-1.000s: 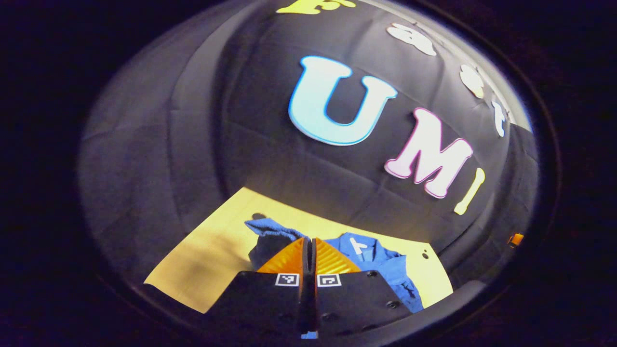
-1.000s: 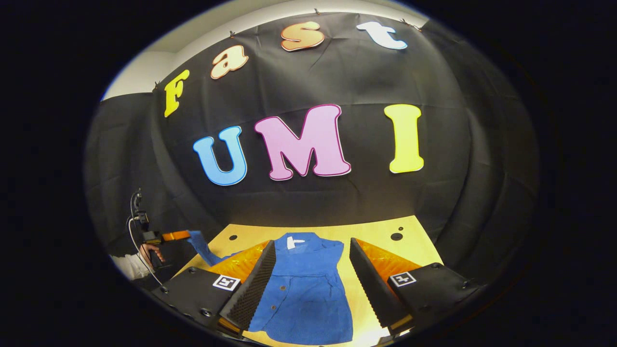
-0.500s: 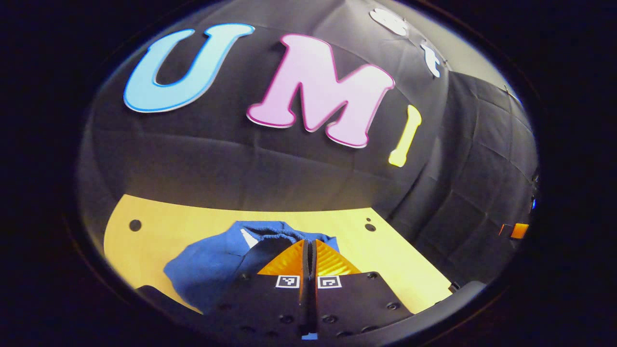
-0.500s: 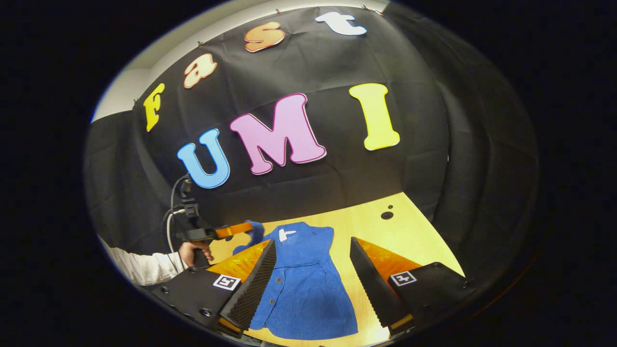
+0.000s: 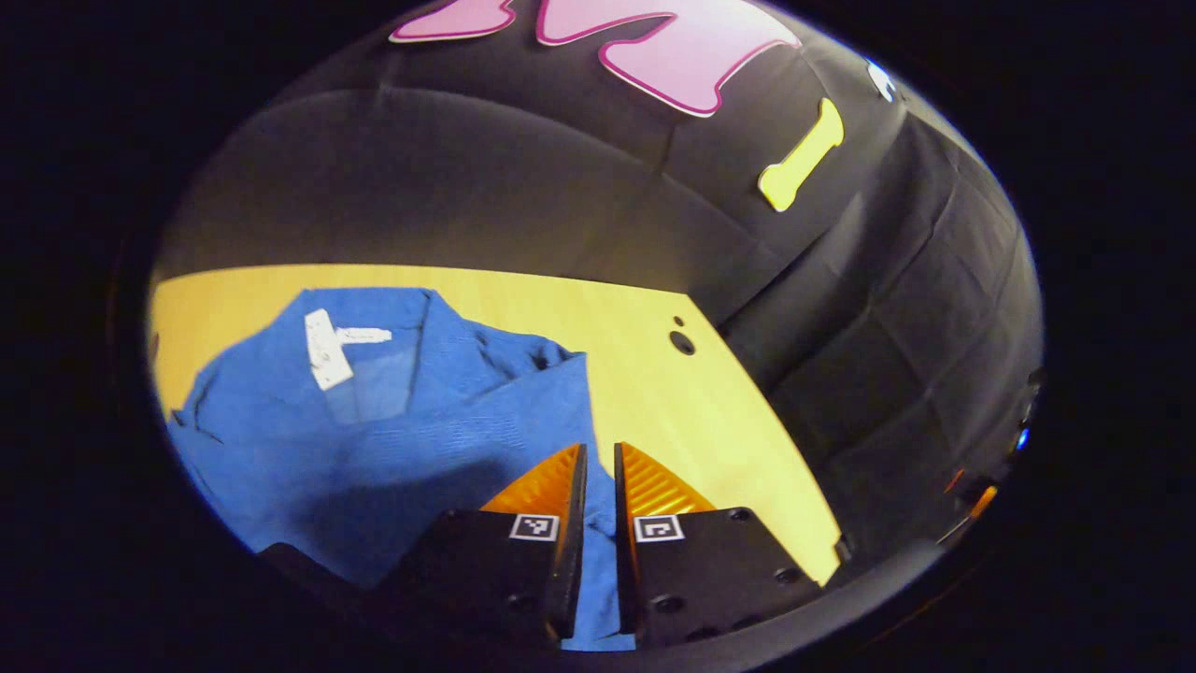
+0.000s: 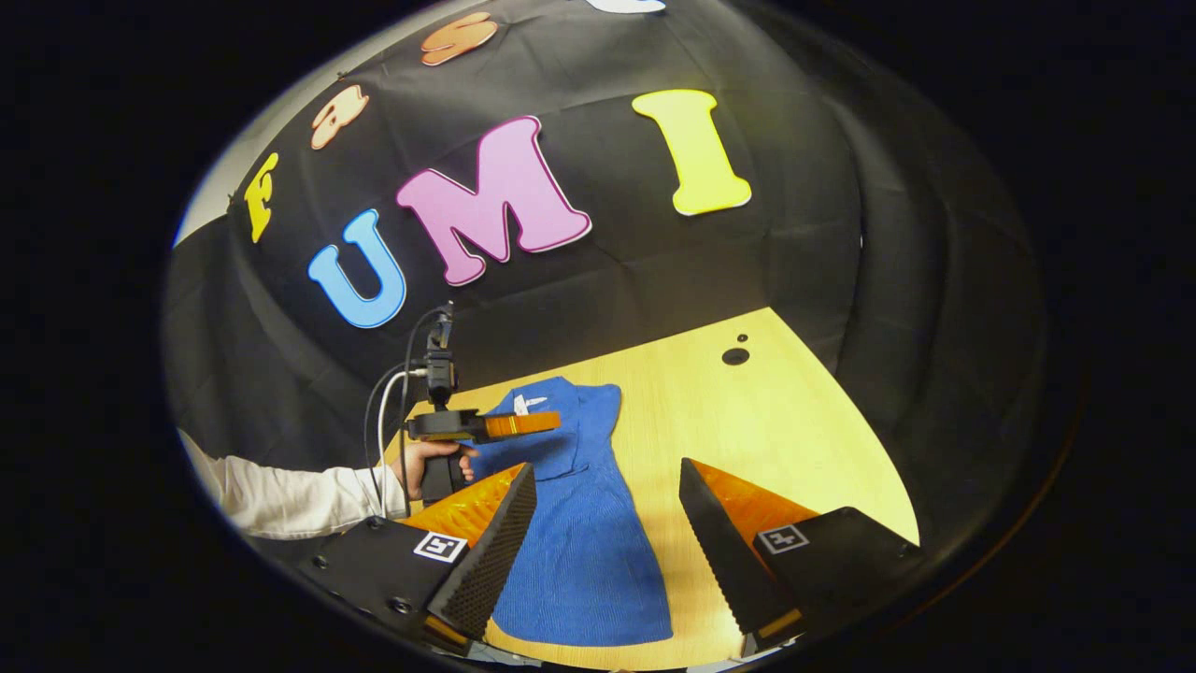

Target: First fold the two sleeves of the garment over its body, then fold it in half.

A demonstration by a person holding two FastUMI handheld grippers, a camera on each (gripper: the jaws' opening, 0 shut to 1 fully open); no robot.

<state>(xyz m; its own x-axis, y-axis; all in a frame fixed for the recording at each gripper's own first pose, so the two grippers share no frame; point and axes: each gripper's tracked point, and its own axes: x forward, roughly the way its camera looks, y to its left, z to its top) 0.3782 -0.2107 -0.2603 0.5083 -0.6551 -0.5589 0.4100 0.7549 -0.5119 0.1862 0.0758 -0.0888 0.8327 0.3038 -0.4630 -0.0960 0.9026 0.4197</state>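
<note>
Since a second ago my left gripper (image 5: 598, 458) has swung from beside the desk to above the blue garment (image 5: 392, 421), carrying the sleeve (image 5: 547, 402) across onto the body, and its fingers have parted to a narrow slit; whether they hold any cloth between them I cannot tell. In the left gripper view the sleeve lies folded over the chest just ahead of the fingertips, the collar with its white tag (image 5: 327, 346) farther off to the left. Past the garment's edge is bare yellow desk (image 5: 654, 393) with a dark hole (image 5: 682, 343) near the far corner, then the black cloth wall. My right gripper (image 6: 607, 486) hangs wide open above the lower half of the garment, fingers either side of it and touching nothing. In the right gripper view I see the left gripper over the collar end, a hand (image 6: 434, 463) on its grip, a white sleeve (image 6: 280, 491) behind and a cable (image 6: 388, 402) looping up from it.
</note>
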